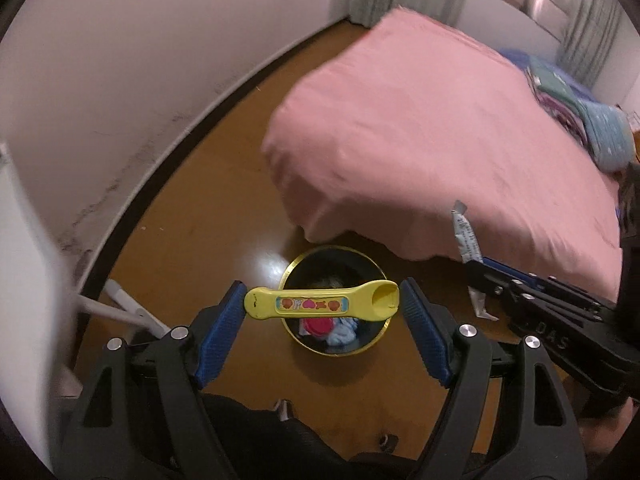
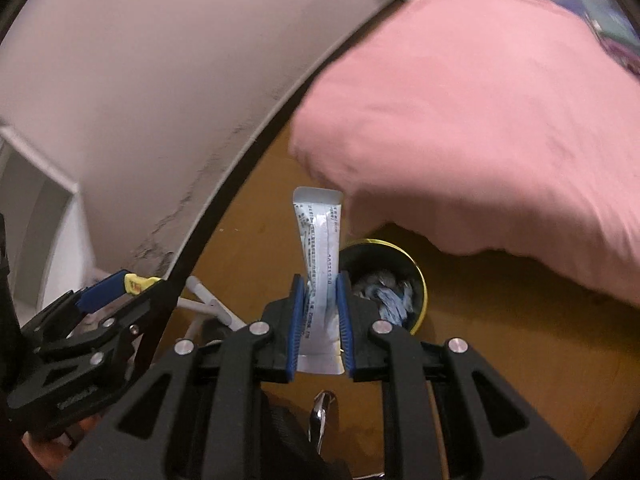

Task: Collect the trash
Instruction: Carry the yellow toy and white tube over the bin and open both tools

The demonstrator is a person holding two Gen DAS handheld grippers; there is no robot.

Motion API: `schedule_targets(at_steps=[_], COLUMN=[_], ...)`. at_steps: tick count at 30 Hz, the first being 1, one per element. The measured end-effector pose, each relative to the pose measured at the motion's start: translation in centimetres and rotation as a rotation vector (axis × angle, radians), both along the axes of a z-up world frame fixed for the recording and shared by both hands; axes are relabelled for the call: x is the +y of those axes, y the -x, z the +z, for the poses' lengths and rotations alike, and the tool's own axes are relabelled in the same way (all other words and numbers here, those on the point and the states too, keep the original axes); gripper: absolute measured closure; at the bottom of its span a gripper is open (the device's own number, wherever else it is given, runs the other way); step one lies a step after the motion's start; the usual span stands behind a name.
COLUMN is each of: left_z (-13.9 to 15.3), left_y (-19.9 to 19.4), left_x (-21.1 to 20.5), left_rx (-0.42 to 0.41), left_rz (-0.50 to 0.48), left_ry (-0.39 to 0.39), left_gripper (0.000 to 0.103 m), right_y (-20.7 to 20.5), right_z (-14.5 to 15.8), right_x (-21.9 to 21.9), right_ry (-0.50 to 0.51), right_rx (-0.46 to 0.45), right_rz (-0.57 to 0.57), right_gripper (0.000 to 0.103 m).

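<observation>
here both hands are carrying trash to the bin (image 1: pixel 335 300), a dark round can with a gold rim that stands on the wood floor just beside the pink bed (image 1: pixel 440 140). the left gripper (image 1: pixel 322 306) clamps a yellow spoon (image 1: pixel 322 302) end to end across its wide jaws, hanging right over the bin's mouth. the right gripper (image 2: pixel 321 320) is clenched on a white tube (image 2: pixel 320 264), which stands up between the pads, near the bin's left rim but not over it. scraps already lie inside. the step in hand looks like the drop: next the left jaws should part above the opening, then the right should shift over the mouth before letting go.
</observation>
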State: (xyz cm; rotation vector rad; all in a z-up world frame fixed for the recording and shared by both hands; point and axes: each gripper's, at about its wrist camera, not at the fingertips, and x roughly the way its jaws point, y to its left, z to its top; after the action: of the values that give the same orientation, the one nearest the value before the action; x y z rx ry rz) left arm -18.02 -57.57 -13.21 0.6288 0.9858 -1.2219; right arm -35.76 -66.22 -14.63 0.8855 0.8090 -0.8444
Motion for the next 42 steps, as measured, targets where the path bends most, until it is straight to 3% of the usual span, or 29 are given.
schedule_targets(at_steps=[6, 12, 19, 22, 23, 24, 29, 38, 40, 42], left_z=[-4.7, -6.9, -7.2, -7.2, -7.3, -7.5, -8.4, -8.6, -8.6, -8.3], left_y=[0.3, 0.2, -0.3, -0.5, -0.6, -0.7, -0.4, 0.7, 0.7, 0.5], left_x=[-3.0, -4.0, -4.3, -4.5, -4.6, -4.7, -5.3, -6.5, -6.7, -6.6], left_rx=[0.013, 0.029, 0.032, 0.028, 0.026, 0.026, 0.029, 0.012, 0.023, 0.029], left_rz=[-0.025, -0.035, -0.034, -0.034, -0.032, -0.030, -0.037, -0.072, -0.067, -0.060], left_ry=[-0.078, -0.111, -0.126, -0.133, -0.137, -0.141, -0.157, -0.146, -0.149, -0.136], left_gripper=[0.027, 0.027, 0.027, 0.027, 0.027, 0.027, 0.027, 0.026, 0.016, 0.013], right_y=[0.3, 0.0, -0.8, -0.8, -0.8, -0.7, -0.3, 1.4, 1.8, 2.0], right_z=[-3.5, -4.4, -5.3, -5.5, -5.5, -5.3, -5.4, -5.0, -4.8, -4.8], right_x=[-1.1, -2.2, -2.8, -2.9, -2.9, -2.9, -2.9, -3.3, -3.4, -3.4], right_ry=[-0.057, -0.078, -0.089, -0.094, -0.090, -0.080, -0.081, -0.073, -0.068, -0.066], right_rx=[0.024, 0.038, 0.030, 0.024, 0.022, 0.021, 0.010, -0.031, -0.038, -0.046], right_rz=[-0.017, -0.021, -0.016, -0.015, -0.017, -0.021, -0.039, -0.106, -0.117, -0.119], right_gripper=[0.086, 0.086, 0.085, 0.069, 0.054, 0.047, 0.046, 0.035, 0.034, 0.031])
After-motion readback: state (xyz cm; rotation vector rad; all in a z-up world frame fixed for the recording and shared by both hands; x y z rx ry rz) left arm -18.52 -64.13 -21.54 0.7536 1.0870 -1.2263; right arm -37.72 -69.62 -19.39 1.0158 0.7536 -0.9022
